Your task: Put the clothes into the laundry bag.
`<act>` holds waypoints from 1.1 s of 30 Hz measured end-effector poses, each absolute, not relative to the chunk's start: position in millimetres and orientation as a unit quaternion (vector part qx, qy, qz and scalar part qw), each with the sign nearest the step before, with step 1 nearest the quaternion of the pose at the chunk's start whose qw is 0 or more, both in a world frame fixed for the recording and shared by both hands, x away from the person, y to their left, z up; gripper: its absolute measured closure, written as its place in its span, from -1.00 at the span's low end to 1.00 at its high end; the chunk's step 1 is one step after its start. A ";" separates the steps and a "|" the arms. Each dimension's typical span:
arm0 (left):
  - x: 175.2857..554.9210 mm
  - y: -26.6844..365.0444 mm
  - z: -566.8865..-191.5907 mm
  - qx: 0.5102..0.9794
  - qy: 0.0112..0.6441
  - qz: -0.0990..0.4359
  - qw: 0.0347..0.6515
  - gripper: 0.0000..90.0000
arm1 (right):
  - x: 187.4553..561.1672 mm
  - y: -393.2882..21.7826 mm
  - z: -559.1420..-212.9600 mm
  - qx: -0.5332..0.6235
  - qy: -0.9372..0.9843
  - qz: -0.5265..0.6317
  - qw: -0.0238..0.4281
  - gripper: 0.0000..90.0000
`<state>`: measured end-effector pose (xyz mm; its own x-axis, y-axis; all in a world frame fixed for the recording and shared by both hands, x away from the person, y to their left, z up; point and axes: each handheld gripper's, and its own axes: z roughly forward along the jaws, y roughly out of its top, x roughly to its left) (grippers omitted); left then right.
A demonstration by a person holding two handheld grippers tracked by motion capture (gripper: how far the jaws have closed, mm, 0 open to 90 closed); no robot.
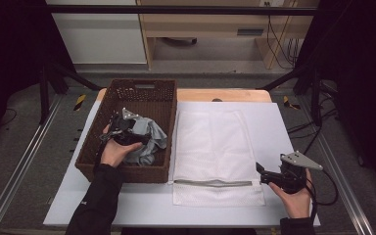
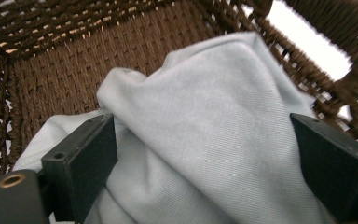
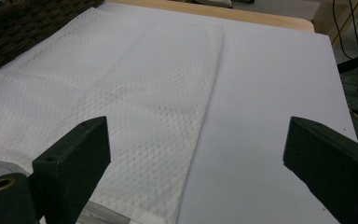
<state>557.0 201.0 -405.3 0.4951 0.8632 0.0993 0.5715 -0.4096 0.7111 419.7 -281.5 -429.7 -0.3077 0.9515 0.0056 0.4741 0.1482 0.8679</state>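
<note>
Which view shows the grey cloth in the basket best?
The left gripper view: the grey cloth lies close up between the open left tool, folds and weave clear. The high view shows the cloth small in the basket, partly behind the hand.

- The basket [image 1: 142, 93] stands at the table's [image 1: 284, 132] left side, with the cloth [image 1: 152, 139] inside it.
- The mesh bag [image 1: 215, 147] lies flat just right of the basket.
- The bag's zipper [image 1: 213, 183] runs along its near end.
</note>
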 end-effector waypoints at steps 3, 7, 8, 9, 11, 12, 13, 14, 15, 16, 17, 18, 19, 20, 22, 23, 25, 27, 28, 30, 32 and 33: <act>557.7 199.1 -408.7 0.814 0.436 0.239 0.299 -0.80 | 420.9 -281.9 -432.2 0.511 0.700 0.404 0.292 -0.83; 561.1 198.0 -415.3 0.821 0.430 0.244 0.284 -0.80 | 422.3 -281.4 -434.5 0.511 0.703 0.398 0.292 -0.83; 561.7 197.9 -416.9 0.824 0.429 0.243 0.280 -0.79 | 422.4 -281.3 -434.8 0.512 0.703 0.398 0.292 -0.83; 561.7 197.9 -416.9 0.824 0.429 0.243 0.280 -0.79 | 422.5 -281.6 -435.0 0.511 0.704 0.397 0.292 -0.83; 563.2 198.7 -418.7 0.823 0.437 0.238 0.275 -0.78 | 422.6 -281.5 -435.4 0.513 0.704 0.396 0.291 -0.83; 563.2 198.7 -418.7 0.823 0.437 0.238 0.275 -0.76 | 422.7 -281.5 -435.7 0.512 0.704 0.395 0.292 -0.83; 563.7 198.9 -419.8 0.823 0.441 0.235 0.269 -0.74 | 422.7 -281.6 -435.9 0.512 0.704 0.395 0.292 -0.83; 563.7 198.9 -419.8 0.823 0.441 0.235 0.269 -0.72 | 422.8 -281.5 -435.9 0.513 0.704 0.395 0.291 -0.83; 563.9 198.5 -420.6 0.824 0.444 0.233 0.266 -0.68 | 422.8 -281.5 -435.9 0.513 0.704 0.395 0.291 -0.83; 564.2 198.3 -421.0 0.826 0.446 0.229 0.259 -0.68 | 422.9 -281.5 -436.0 0.513 0.705 0.394 0.291 -0.83; 564.5 197.7 -422.1 0.828 0.451 0.217 0.251 -0.54 | 422.9 -281.2 -436.4 0.513 0.704 0.395 0.291 -0.83; 564.5 197.7 -422.1 0.828 0.451 0.217 0.251 -0.47 | 422.9 -281.2 -436.4 0.513 0.704 0.395 0.291 -0.83; 564.8 197.0 -423.2 0.829 0.455 0.210 0.247 -0.47 | 423.0 -281.2 -436.5 0.513 0.705 0.394 0.292 -0.83; 564.9 196.3 -423.7 0.830 0.458 0.209 0.243 -0.38 | 423.2 -281.3 -437.1 0.513 0.705 0.393 0.291 -0.83; 565.2 193.8 -424.3 0.833 0.462 0.204 0.226 -0.32 | 423.2 -281.1 -437.4 0.516 0.704 0.394 0.288 -0.82; 565.5 192.5 -423.9 0.834 0.470 0.194 0.217 -0.14 | 424.0 -281.3 -438.8 0.517 0.705 0.392 0.287 -0.82; 565.5 192.2 -423.6 0.832 0.476 0.186 0.215 0.04 | 424.4 -281.4 -439.4 0.515 0.708 0.388 0.287 -0.81; 565.5 191.4 -422.3 0.831 0.487 0.173 0.207 0.17 | 423.8 -281.5 -438.6 0.515 0.706 0.392 0.285 -0.79; 565.5 191.4 -422.3 0.831 0.487 0.173 0.207 0.23 | 423.8 -281.9 -438.7 0.513 0.707 0.393 0.288 -0.78; 565.1 191.8 -420.5 0.831 0.493 0.163 0.202 0.40 | 423.7 -282.0 -438.5 0.513 0.707 0.394 0.286 -0.78; 564.3 192.5 -418.7 0.828 0.496 0.159 0.205 0.48 | 423.5 -282.7 -438.2 0.514 0.706 0.395 0.284 -0.76; 564.1 192.5 -418.0 0.828 0.497 0.159 0.206 0.56 | 423.7 -283.4 -438.2 0.514 0.706 0.395 0.284 -0.76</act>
<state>564.1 192.5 -418.0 0.4559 0.8880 0.0594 0.7568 -0.4219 0.4992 423.7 -283.4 -438.2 -0.3090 0.9510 0.0054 0.5014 0.1581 0.8506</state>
